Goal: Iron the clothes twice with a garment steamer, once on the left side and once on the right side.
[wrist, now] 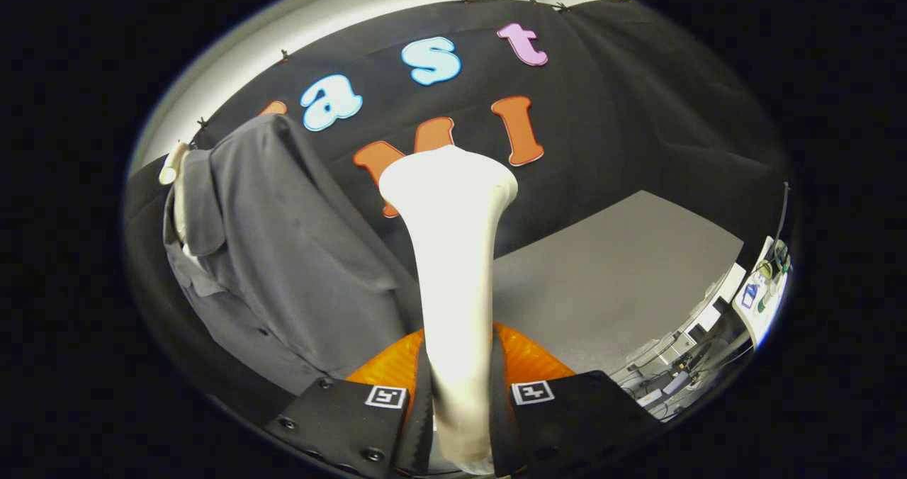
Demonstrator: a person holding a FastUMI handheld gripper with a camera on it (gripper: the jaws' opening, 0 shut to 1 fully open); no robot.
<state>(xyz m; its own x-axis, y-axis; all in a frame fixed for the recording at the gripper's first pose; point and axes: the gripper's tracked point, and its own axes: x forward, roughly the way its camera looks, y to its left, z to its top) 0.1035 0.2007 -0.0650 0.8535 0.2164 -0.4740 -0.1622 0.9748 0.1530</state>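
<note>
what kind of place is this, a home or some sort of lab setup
Probably a staged recording booth, not a home. A black cloth wall backs a bare grey table, a grey shirt hangs for steaming, and the gripper is shut on the white garment steamer.

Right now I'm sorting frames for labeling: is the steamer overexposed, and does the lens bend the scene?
Gripper view: the white garment steamer, clamped in the gripper, is brightly lit and nearly washed out along its head; the grey shirt stays dim yet sharp; fisheye distortion curves the table edge and the wall.
</note>
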